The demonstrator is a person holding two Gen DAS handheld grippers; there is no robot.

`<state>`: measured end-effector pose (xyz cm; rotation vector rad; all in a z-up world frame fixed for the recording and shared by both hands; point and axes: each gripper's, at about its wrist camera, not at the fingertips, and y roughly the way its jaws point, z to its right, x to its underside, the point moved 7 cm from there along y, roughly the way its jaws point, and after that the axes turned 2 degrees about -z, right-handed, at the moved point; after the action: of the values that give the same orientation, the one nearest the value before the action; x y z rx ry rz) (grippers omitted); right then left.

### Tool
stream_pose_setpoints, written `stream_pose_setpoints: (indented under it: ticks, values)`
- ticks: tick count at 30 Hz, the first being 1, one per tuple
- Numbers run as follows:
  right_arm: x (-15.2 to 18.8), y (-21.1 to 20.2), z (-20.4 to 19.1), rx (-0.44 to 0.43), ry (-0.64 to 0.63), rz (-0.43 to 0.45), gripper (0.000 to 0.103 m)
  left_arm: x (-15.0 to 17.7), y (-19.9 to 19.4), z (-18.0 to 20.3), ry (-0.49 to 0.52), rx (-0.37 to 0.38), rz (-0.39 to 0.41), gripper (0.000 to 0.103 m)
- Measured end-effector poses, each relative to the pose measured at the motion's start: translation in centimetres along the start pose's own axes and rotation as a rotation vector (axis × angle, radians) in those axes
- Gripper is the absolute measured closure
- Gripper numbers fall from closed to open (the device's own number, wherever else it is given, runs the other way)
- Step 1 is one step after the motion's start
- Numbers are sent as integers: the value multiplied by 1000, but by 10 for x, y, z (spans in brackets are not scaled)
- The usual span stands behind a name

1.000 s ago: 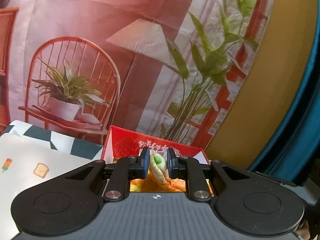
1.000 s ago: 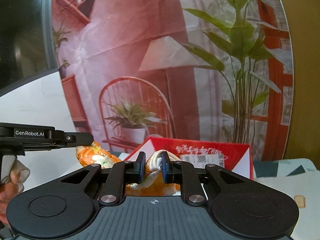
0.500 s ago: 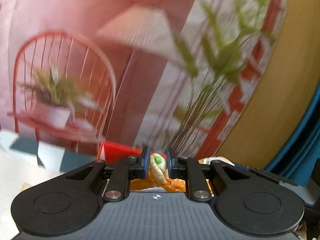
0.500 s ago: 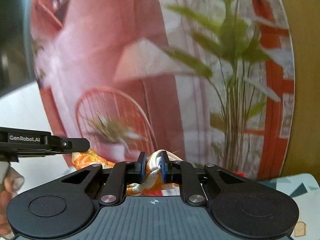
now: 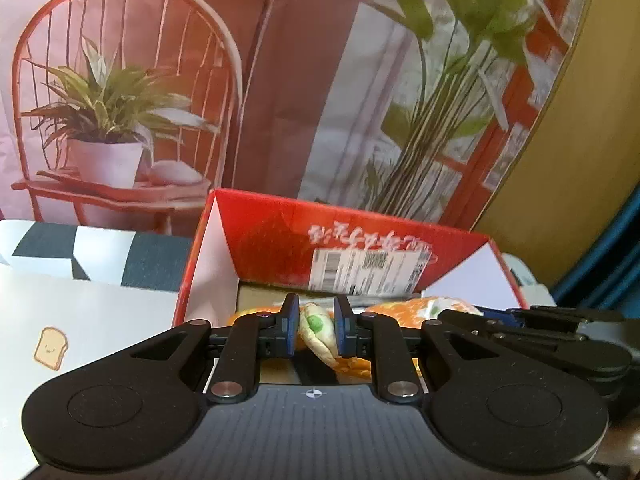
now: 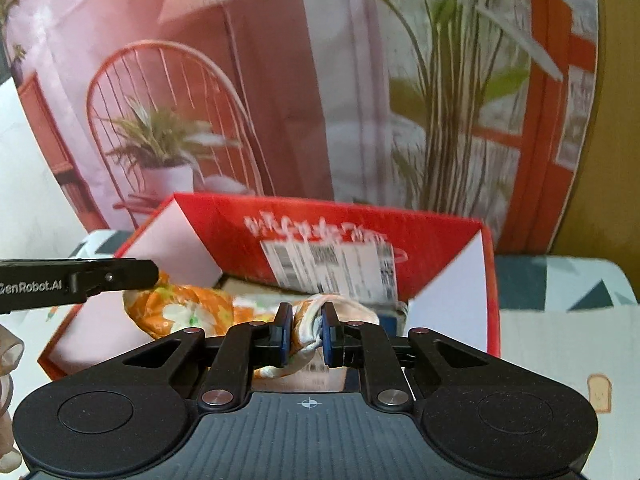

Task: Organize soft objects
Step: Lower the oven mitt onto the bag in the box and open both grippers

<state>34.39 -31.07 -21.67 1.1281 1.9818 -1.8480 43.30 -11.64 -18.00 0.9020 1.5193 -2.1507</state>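
Note:
An orange floral cloth (image 6: 188, 312) hangs stretched between my two grippers, over the open red cardboard box (image 6: 320, 232). My left gripper (image 5: 316, 324) is shut on one bunched end of the cloth (image 5: 318, 330), which shows a green spot between the blue pads. My right gripper (image 6: 303, 334) is shut on the other gathered end, a pale twisted fold. In the left wrist view the cloth (image 5: 404, 314) runs right toward the right gripper's black body (image 5: 552, 332). The left gripper's arm (image 6: 76, 282) enters the right wrist view from the left. The box's floor is mostly hidden.
The red box (image 5: 340, 240) with white inner walls and a shipping label stands on a white table cover (image 5: 80, 312) printed with toast pictures. A backdrop printed with a chair and plants (image 5: 120, 100) hangs behind. A person's fingers (image 6: 8, 360) show at the left edge.
Both grippers have moved forward and down with the cloth, tilting more steeply. The red box now looms larger and closer, with the cloth over its opening.

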Motion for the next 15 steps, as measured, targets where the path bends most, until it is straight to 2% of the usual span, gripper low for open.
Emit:
stream_pose_setpoints:
  ticks: [3, 8, 10, 11, 15]
  values:
    - [6, -3, 4, 3, 23, -28, 85, 5, -4, 0, 25, -13, -17, 81]
    - [15, -16, 5, 22, 22, -36, 74, 9, -24, 3, 56, -19, 4, 50]
    - [19, -23, 5, 26, 23, -32, 65, 11, -35, 5, 69, -17, 15, 49]
    - [22, -27, 4, 27, 24, -28, 57, 13, -39, 5, 75, -18, 17, 48]
    - [30, -43, 0, 23, 18, -5, 41, 20, -56, 6, 94, -19, 30, 41]
